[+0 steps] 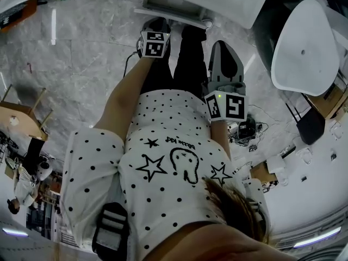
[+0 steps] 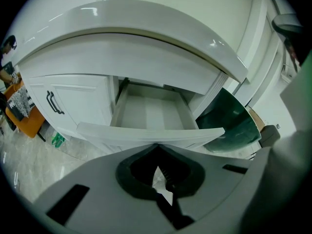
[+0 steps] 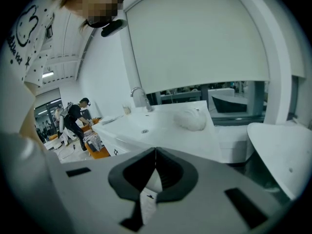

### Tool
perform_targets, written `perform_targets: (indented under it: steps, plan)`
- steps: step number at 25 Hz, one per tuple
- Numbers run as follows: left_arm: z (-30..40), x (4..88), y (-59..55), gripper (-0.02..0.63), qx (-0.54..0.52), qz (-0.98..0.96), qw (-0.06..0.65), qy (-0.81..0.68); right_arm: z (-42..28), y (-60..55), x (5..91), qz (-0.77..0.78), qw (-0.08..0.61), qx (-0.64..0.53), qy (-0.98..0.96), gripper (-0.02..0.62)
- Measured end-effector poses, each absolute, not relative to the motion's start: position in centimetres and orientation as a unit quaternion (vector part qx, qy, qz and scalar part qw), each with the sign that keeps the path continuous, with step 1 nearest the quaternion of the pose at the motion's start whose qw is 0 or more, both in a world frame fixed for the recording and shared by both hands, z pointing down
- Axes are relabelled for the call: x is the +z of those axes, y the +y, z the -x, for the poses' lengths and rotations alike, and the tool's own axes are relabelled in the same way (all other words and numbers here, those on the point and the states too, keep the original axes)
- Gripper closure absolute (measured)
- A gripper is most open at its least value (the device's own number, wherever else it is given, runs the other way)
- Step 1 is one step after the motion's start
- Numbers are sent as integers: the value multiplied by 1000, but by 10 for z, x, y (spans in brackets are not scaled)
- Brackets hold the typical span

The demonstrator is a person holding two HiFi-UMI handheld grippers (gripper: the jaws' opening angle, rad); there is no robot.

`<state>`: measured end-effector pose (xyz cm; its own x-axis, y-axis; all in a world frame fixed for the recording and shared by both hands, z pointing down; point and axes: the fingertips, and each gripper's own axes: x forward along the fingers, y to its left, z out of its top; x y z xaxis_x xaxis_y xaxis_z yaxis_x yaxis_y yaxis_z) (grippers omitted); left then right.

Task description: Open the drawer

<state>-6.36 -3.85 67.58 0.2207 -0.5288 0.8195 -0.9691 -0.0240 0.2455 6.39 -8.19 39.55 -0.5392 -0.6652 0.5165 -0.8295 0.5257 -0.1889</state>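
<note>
The fingers of the left gripper (image 2: 157,149) are closed tip to tip and hold nothing. Just past their tips lies the front panel of the drawer (image 2: 148,115), which stands pulled out of a white cabinet (image 2: 83,94) with its pale inside open to view; whether the tips touch the panel I cannot tell. Over the drawer runs the cabinet's thick white surface (image 2: 146,28). Left of the drawer is a door with a dark handle (image 2: 54,103), and a green bottle (image 2: 57,139) stands on the floor near that door's foot. To the drawer's right sits a dark green rounded thing (image 2: 229,123). The fingers of the right gripper (image 3: 155,152) are also closed together, with nothing between them. This gripper faces a second white surface (image 3: 161,130) that carries a faucet (image 3: 139,99) and a white lump (image 3: 192,118); a person (image 3: 78,116) bends over something far behind it. From the head view, the left gripper (image 1: 157,23) is near the drawer (image 1: 174,14) at the top. The right gripper (image 1: 220,45) is lower and to the right, close to the dotted shirt (image 1: 163,162). A white basin (image 1: 304,42) stands on the grey floor (image 1: 81,53) further right.
</note>
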Motion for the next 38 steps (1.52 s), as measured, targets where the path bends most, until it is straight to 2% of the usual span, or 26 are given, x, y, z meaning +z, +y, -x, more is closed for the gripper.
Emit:
perform_targets:
  steps: [14, 38]
  plan:
    - [65, 644, -43, 603, 261, -676, 417, -550, -57, -84, 385, -452, 172, 206, -851, 581]
    - [74, 545, -84, 603, 217, -718, 345, -565, -69, -76, 362, -448, 178, 161, -861, 581]
